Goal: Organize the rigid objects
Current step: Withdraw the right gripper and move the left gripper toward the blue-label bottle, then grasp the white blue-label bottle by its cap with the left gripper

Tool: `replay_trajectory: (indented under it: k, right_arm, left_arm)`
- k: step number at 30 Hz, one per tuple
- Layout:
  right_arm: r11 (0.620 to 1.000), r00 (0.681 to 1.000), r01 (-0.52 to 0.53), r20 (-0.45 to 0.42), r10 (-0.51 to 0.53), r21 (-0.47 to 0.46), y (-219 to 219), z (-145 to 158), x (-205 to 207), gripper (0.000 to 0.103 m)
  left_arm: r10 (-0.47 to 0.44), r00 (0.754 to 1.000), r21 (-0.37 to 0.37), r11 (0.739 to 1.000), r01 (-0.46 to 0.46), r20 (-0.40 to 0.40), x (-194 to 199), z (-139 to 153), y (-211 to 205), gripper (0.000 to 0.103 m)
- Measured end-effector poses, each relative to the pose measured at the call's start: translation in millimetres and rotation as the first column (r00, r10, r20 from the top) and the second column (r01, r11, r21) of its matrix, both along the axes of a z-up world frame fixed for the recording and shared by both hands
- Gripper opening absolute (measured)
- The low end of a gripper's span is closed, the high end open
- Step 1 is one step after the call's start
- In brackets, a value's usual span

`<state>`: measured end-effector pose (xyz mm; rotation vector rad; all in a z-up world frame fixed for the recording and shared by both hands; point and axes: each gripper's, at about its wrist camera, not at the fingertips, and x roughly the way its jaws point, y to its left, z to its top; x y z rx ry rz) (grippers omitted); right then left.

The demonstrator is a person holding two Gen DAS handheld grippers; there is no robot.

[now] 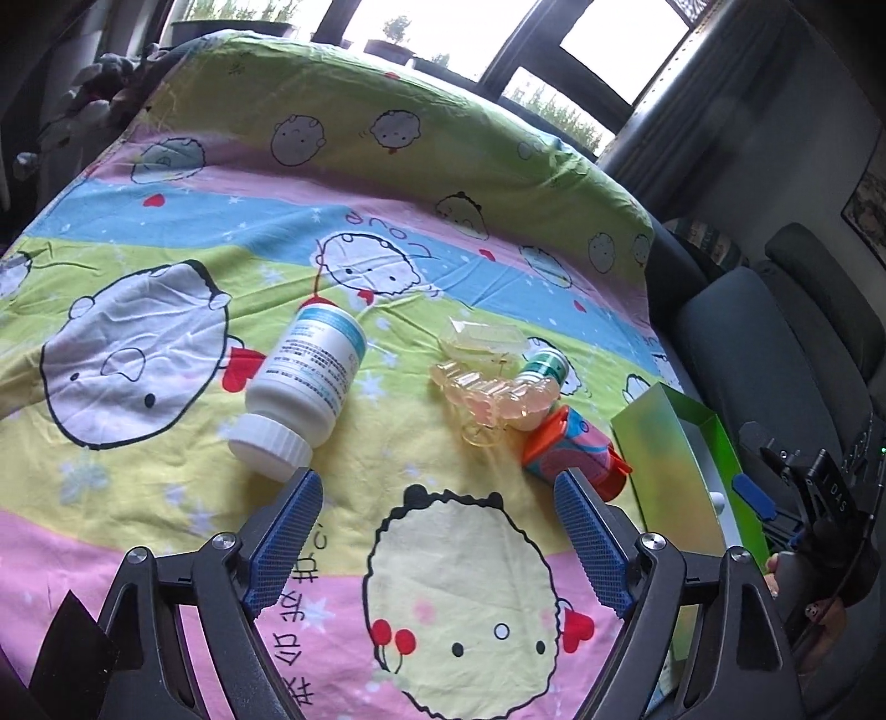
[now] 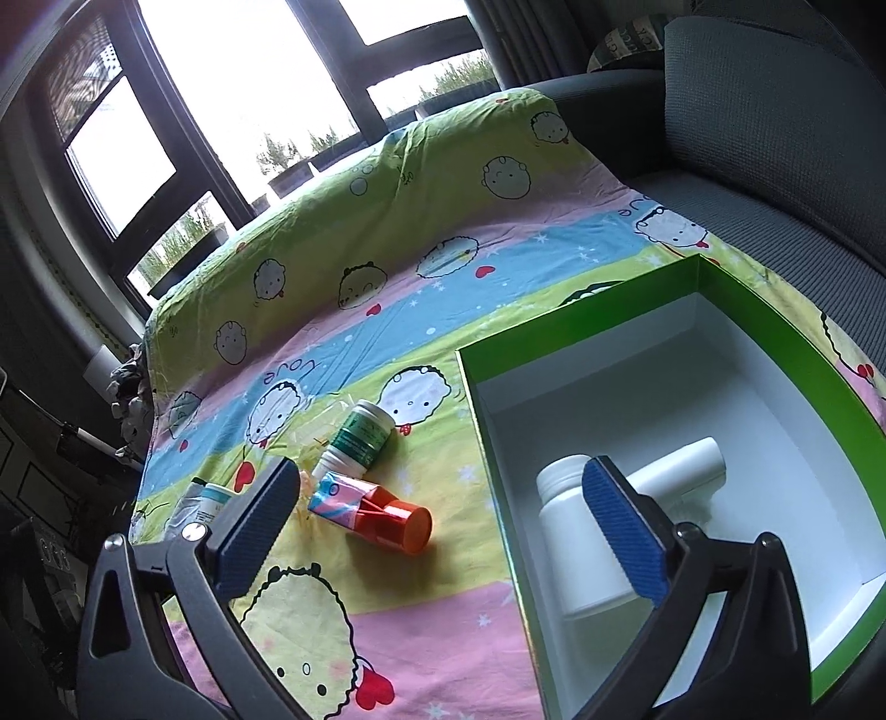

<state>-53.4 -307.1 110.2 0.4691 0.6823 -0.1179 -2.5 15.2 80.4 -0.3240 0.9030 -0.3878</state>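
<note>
Black gripper [image 1: 437, 493] frames, blue textured pads, silver screws.

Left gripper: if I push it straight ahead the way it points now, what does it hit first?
Probably bare bedsheet: the open left gripper aims between the white bottle and the clear toy. Depth is uncertain.

Left wrist view: low and close over the cartoon sheet [image 1: 443, 232], aimed downward toward the window [image 1: 609, 44]. Right wrist view: similar slant, nearer the green box [image 2: 775, 332]. Shared: sheet, orange cup [image 1: 576, 454], box, window.
</note>
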Motion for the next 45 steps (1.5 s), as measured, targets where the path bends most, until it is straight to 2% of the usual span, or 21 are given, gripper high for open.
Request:
replay_trajectory:
  k: [7,16,20,25,31,41,45]
  right_arm:
    - [1.000,1.000,-0.024,-0.001,0.024,-0.008,12,-2,5,0.102]
    - [1.000,1.000,-0.029,-0.006,0.029,-0.007,15,-4,5,0.102]
    - [0.999,0.999,-0.034,-0.011,0.034,-0.005,15,-4,4,0.102]
    - [0.999,0.999,-0.037,-0.012,0.036,-0.007,16,-4,4,0.102]
    - [0.999,0.999,-0.036,-0.025,0.036,-0.003,16,-4,4,0.102]
    - [1.000,0.999,-0.021,-0.025,0.021,0.009,11,-5,3,0.102]
    - [1.000,1.000,-0.017,-0.021,0.017,0.014,8,-5,1,0.102]
  left_arm:
    - [0.045,0.999,0.020,0.999,-0.046,0.013,3,1,11,0.087]
    - [0.147,0.989,0.125,0.981,-0.149,0.025,14,-4,25,0.087]
    - [0.146,0.989,0.148,0.978,-0.146,0.009,24,-12,24,0.087]
    - [0.179,0.984,0.207,0.963,-0.173,-0.011,33,-25,22,0.087]
    - [0.180,0.981,0.164,0.972,-0.167,-0.067,42,-42,22,0.087]
    - [0.164,0.981,0.160,0.976,-0.146,-0.105,50,-59,14,0.086]
    - [0.163,0.983,0.192,0.971,-0.145,-0.082,49,-61,8,0.077]
